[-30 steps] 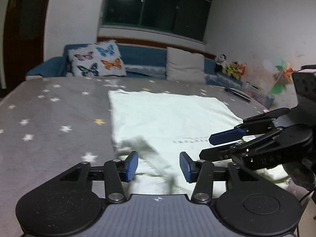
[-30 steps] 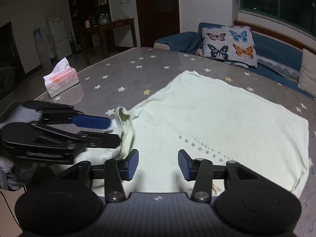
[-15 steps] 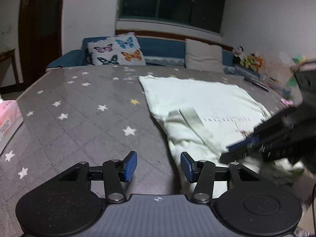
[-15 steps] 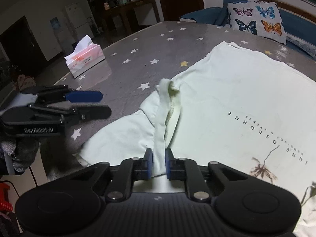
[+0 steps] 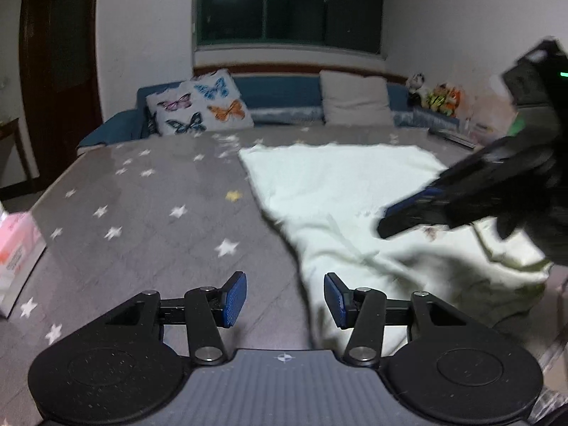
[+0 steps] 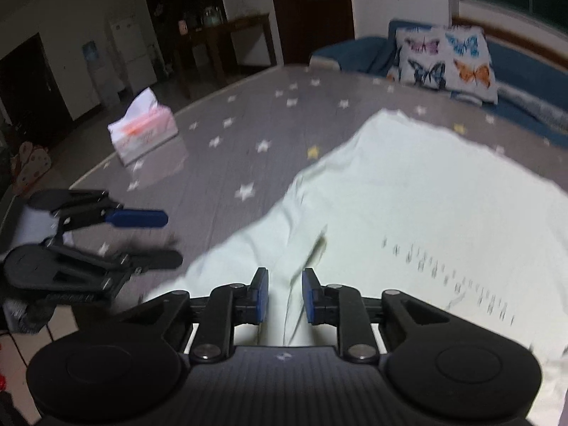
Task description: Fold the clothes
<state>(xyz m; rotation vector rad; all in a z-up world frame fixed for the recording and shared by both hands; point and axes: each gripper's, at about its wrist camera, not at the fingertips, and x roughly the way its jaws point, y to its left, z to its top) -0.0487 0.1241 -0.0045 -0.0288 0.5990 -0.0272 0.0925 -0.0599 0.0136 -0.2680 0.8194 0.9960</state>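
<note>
A pale green T-shirt (image 5: 340, 191) lies spread on the grey star-patterned table (image 5: 149, 213); it also shows in the right wrist view (image 6: 426, 198) with printed lettering. My left gripper (image 5: 285, 300) is open and empty, over the table at the shirt's near left edge. It shows in the right wrist view (image 6: 167, 236) at the left, apart from the cloth. My right gripper (image 6: 284, 298) has its jaws partly apart with a fold of the shirt between them, not pinched. It shows blurred in the left wrist view (image 5: 401, 218), above the shirt.
A pink tissue box (image 6: 143, 131) stands on the table's left part, also seen in the left wrist view (image 5: 16, 255). A blue sofa (image 5: 277, 96) with a butterfly cushion (image 5: 197, 106) lies beyond the far edge. The table's near edge drops to the floor at left.
My right gripper has opened from its pinch on the shirt's fold, and the raised fold has dropped flatter. My left gripper has stayed open, off the shirt's left edge.
</note>
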